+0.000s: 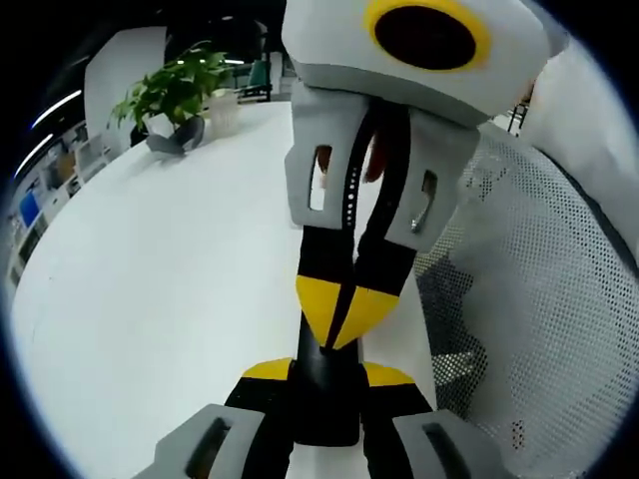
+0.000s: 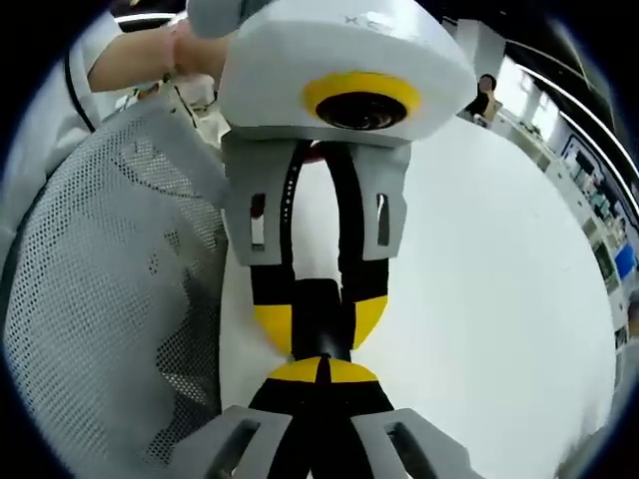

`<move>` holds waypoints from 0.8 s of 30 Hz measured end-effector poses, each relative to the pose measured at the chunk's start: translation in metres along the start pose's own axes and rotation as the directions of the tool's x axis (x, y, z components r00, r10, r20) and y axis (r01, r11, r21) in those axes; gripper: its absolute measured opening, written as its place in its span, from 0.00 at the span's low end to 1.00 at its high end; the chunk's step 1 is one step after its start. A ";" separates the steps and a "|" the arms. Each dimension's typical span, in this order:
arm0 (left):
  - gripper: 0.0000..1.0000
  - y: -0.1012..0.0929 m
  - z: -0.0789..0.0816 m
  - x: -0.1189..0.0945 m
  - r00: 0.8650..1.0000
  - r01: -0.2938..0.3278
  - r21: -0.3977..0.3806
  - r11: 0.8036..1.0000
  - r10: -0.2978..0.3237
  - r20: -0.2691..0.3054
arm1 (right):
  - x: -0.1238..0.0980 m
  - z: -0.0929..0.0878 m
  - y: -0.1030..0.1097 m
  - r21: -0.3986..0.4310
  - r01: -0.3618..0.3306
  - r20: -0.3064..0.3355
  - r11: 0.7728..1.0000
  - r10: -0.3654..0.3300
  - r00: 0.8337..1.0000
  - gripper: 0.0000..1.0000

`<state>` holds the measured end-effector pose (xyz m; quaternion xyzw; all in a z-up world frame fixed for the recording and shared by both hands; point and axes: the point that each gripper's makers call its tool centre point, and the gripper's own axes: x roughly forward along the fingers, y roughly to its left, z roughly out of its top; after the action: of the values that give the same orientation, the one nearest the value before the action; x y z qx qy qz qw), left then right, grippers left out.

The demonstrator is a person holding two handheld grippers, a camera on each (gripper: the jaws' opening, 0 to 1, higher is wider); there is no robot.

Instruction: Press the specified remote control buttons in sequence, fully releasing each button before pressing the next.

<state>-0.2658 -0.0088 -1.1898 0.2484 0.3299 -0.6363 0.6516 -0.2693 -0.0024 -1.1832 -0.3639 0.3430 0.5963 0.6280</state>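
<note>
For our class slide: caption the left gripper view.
Left gripper grips a black remote; right gripper touches it, over a white table.

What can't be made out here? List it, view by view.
- Left gripper view: the remote's buttons. It is seen end-on, clamped in the left gripper, with the shut right gripper over it.
- Right gripper view: whether the tips touch a button. The right gripper's own jaws cover the contact.
- Right gripper view: most of the remote, behind the left gripper.

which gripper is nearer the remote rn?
Left. The left gripper has its fingers clamped on both sides of the black remote. The right gripper faces it, fingers shut, tips at the remote's near end; contact there can't be confirmed.
</note>
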 end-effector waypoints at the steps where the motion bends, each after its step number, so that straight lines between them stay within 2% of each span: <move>1: 0.24 0.000 0.000 0.000 1.000 0.000 -0.001 1.000 0.000 0.000 | 0.000 0.000 0.000 -0.009 0.002 -0.005 1.000 -0.003 1.000 0.00; 9: 0.24 0.000 0.000 0.000 1.000 -0.004 0.023 1.000 0.004 -0.014 | 0.001 0.000 0.000 -0.020 0.034 -0.026 0.999 -0.035 0.999 0.00; 11: 0.24 0.000 -0.001 0.001 1.000 0.001 0.026 1.000 0.000 -0.018 | 0.002 0.000 0.000 -0.051 0.046 -0.027 0.998 -0.047 0.999 0.00; 14: 0.24 -0.001 -0.002 0.002 0.999 -0.001 0.063 0.998 0.004 -0.044 | 0.002 0.000 0.001 -0.128 0.045 -0.028 0.991 -0.049 0.998 0.00; 17: 0.24 0.000 -0.003 0.003 0.996 -0.010 0.111 0.994 0.019 -0.088 | 0.002 0.001 0.000 -0.133 0.033 -0.018 0.991 -0.036 0.999 0.00; 20: 0.24 0.000 -0.003 0.003 0.993 -0.006 0.115 0.993 0.019 -0.114 | 0.002 0.000 -0.001 -0.138 0.013 0.000 0.990 -0.013 1.000 0.00; 24: 0.24 0.001 -0.004 0.003 0.993 -0.009 0.102 0.995 0.020 -0.112 | 0.001 0.002 -0.001 -0.089 0.006 0.100 0.996 0.003 0.995 0.00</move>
<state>-0.2650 -0.0078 -1.1947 0.3192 0.3316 -0.6324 0.6231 -0.2687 -0.0003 -1.1836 -0.3613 0.2840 0.6281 0.6279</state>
